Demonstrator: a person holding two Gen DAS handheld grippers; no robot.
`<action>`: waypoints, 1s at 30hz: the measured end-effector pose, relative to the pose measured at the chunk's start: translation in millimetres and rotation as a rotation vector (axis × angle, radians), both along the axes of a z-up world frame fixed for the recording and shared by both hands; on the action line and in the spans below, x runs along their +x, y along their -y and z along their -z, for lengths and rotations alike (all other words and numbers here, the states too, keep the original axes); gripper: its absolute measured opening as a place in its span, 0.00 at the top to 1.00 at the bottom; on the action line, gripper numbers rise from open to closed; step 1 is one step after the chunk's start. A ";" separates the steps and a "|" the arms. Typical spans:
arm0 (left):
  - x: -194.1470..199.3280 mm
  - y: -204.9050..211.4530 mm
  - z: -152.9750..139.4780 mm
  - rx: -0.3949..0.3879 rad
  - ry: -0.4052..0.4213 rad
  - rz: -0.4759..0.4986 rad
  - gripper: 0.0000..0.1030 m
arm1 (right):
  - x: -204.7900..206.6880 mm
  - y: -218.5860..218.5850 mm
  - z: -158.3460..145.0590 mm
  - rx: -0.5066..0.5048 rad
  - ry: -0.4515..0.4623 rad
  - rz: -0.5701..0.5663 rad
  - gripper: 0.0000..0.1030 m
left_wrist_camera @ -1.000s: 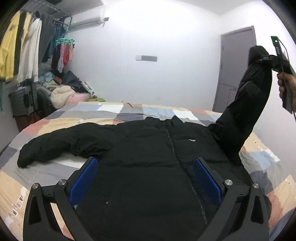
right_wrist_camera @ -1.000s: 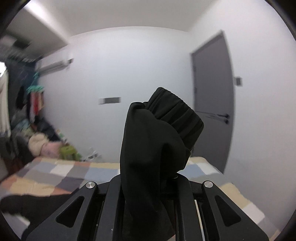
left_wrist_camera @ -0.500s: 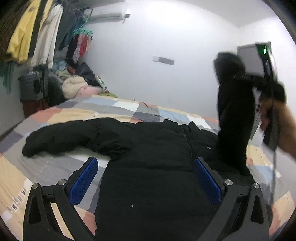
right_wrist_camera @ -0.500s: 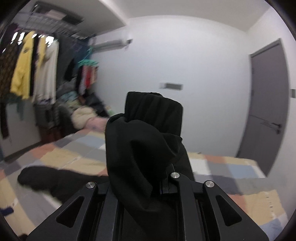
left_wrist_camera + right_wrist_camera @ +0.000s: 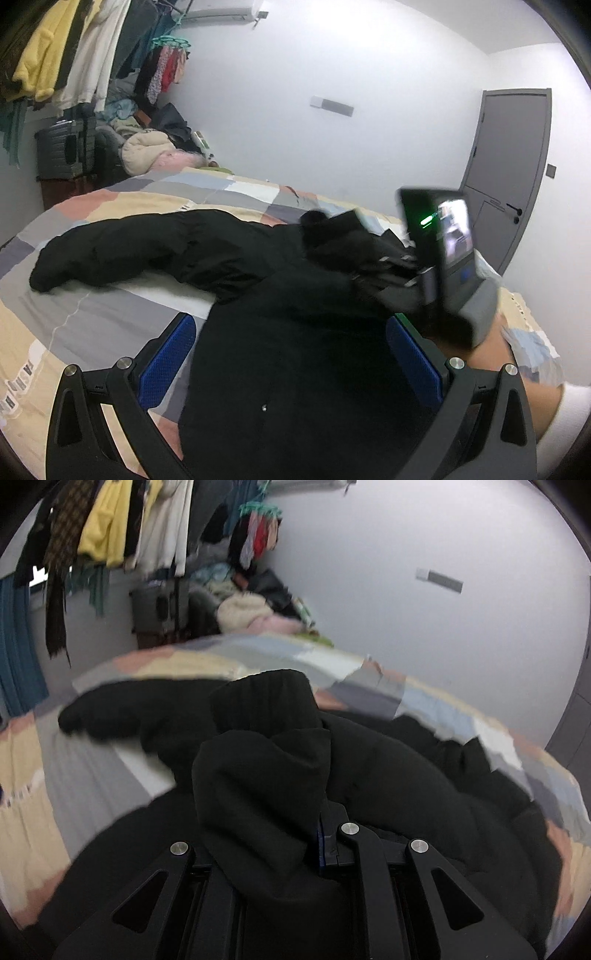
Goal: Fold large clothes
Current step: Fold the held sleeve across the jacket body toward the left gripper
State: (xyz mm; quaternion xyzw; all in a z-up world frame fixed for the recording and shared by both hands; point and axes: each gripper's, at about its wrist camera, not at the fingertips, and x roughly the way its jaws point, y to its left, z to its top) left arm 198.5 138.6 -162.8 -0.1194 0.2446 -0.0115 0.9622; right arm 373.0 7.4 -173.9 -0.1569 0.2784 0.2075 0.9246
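A black puffer jacket (image 5: 288,354) lies face up on a patchwork bedspread (image 5: 92,317). Its far sleeve (image 5: 110,251) stretches out to the left. My left gripper (image 5: 291,358) is open and empty, low over the jacket's lower body. My right gripper (image 5: 258,834) is shut on the other sleeve's cuff (image 5: 262,738) and holds it over the jacket's chest. In the left wrist view the right gripper (image 5: 373,269) and its cuff (image 5: 332,236) show above the jacket's chest, blurred.
A rail of hanging clothes (image 5: 62,48) and a dark suitcase (image 5: 62,151) stand at the left. A pile of clothes (image 5: 147,151) sits at the bed's far corner. A grey door (image 5: 517,166) is at the right.
My right gripper has swung the held sleeve from high at the right down and leftward over the jacket's chest. The left gripper stays open, with its view turned slightly left.
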 end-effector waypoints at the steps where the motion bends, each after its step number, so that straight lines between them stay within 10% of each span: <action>1: 0.0 0.7 0.9 -0.002 -0.004 0.001 0.00 | 0.8 -1.0 4.8 -0.008 -0.009 0.001 0.88; 6: 3.1 6.5 3.4 0.004 -0.012 0.020 0.00 | 6.3 -3.9 11.0 0.001 -0.050 -0.011 0.72; 10: 4.0 8.3 4.6 -0.012 -0.021 0.032 0.00 | 0.7 0.4 0.8 0.036 -0.090 -0.059 0.35; 19: 1.6 10.9 3.4 -0.095 -0.032 0.049 0.00 | -26.6 54.8 -41.2 0.134 -0.047 -0.076 0.33; 30: -9.7 61.8 -6.7 0.062 -0.054 0.092 0.00 | -67.0 178.2 -77.5 0.196 0.061 0.122 0.33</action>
